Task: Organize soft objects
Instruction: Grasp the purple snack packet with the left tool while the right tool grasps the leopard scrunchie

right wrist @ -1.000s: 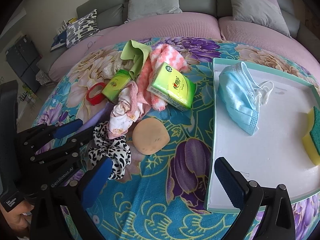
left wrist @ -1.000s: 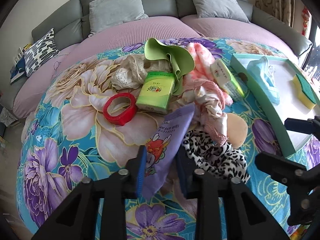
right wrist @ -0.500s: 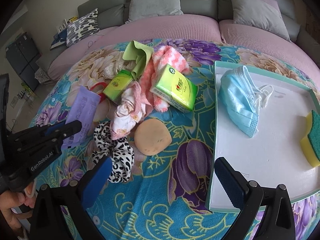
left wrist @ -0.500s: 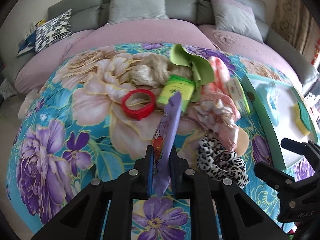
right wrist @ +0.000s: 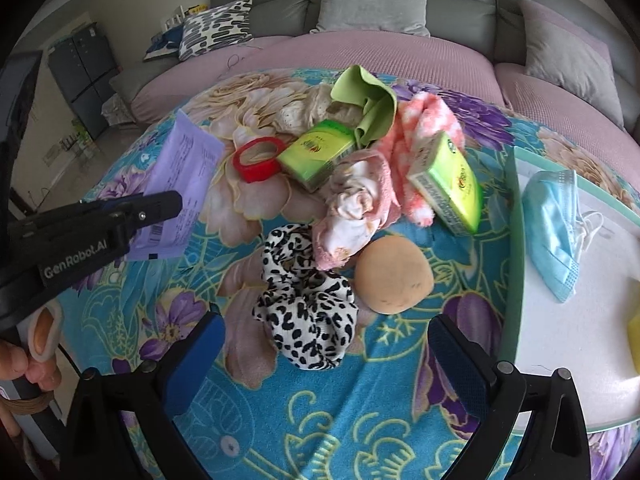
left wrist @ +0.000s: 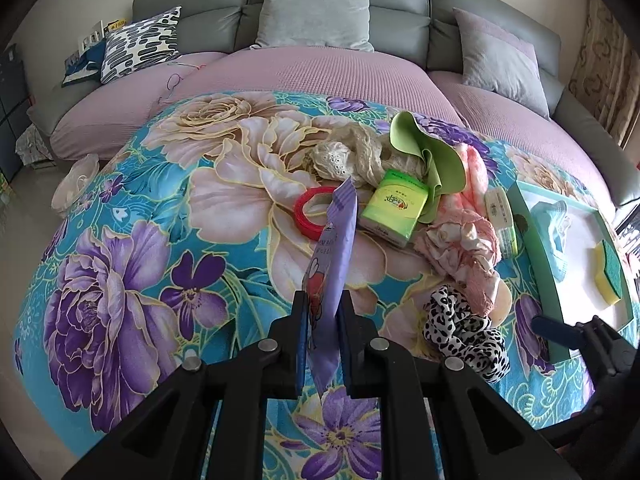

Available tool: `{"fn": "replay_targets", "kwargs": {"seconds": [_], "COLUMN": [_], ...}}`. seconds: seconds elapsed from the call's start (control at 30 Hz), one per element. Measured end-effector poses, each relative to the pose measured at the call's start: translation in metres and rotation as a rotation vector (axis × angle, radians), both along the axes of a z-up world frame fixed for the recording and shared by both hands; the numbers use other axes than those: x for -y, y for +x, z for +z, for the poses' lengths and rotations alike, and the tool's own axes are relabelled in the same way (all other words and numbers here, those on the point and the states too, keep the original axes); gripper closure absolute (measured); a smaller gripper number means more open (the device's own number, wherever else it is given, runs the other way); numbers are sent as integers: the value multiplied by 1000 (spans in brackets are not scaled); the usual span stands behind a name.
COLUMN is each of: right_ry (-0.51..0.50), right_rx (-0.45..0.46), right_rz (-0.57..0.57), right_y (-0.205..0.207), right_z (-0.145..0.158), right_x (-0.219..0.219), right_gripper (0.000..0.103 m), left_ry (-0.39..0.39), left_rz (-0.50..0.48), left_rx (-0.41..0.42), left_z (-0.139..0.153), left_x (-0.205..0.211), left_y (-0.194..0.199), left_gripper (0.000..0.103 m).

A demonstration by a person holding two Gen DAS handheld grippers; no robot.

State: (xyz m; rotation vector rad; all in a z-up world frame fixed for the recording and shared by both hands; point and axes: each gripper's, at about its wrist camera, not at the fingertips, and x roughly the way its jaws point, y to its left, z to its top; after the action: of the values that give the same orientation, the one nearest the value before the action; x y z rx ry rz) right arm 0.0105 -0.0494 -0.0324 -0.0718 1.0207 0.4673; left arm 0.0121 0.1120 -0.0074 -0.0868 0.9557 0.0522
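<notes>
My left gripper (left wrist: 324, 344) is shut on a purple flat packet (left wrist: 334, 248), which stands on edge above the floral blanket. The right wrist view shows the same packet (right wrist: 182, 176) at the left, held off the blanket. My right gripper (right wrist: 326, 344) is wide, its jaws closing slightly. A leopard-print scrunchie (right wrist: 308, 304) lies between its fingers, untouched by the pads. Just beyond lie a tan round puff (right wrist: 394, 276) and a crumpled pink cloth (right wrist: 352, 208).
Two green tissue packs (right wrist: 316, 154) (right wrist: 448, 180), a red tape ring (right wrist: 258, 158), a green cloth (right wrist: 368, 104) and a lace cloth (right wrist: 312, 110) are piled behind. A teal-rimmed tray (right wrist: 516, 240) at right holds a blue mask (right wrist: 554, 216) and a yellow sponge (right wrist: 634, 340). A sofa runs behind.
The left gripper shut on the purple packet, lifted it off the blanket and carried it left. The right gripper slid left until the leopard scrunchie lay between its fingers.
</notes>
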Motion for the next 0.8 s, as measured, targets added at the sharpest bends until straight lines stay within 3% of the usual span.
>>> {"fn": "replay_targets", "kwargs": {"seconds": [0.27,0.37,0.67,0.8], "right_ry": [10,16,35,63], "right_rx": [-32,-39,-42,-35], "right_rz": [3,20,33,37], "right_y": [7,7,5,3], "right_z": [-9,-10,-10,-3], "right_x": [-2,-5,-5,0], "right_gripper": [32,48,68,71], "left_ry": [-11,-10,-9,-5], "left_rz": [8,9,16,25], "left_rx": [-4,-9,1,17], "left_z": [-1,-2,1,7], "left_x": [-2,-2,-1,-2], "left_y": [-1,0,-2,-4], "left_gripper": [89,89,89,89]}}
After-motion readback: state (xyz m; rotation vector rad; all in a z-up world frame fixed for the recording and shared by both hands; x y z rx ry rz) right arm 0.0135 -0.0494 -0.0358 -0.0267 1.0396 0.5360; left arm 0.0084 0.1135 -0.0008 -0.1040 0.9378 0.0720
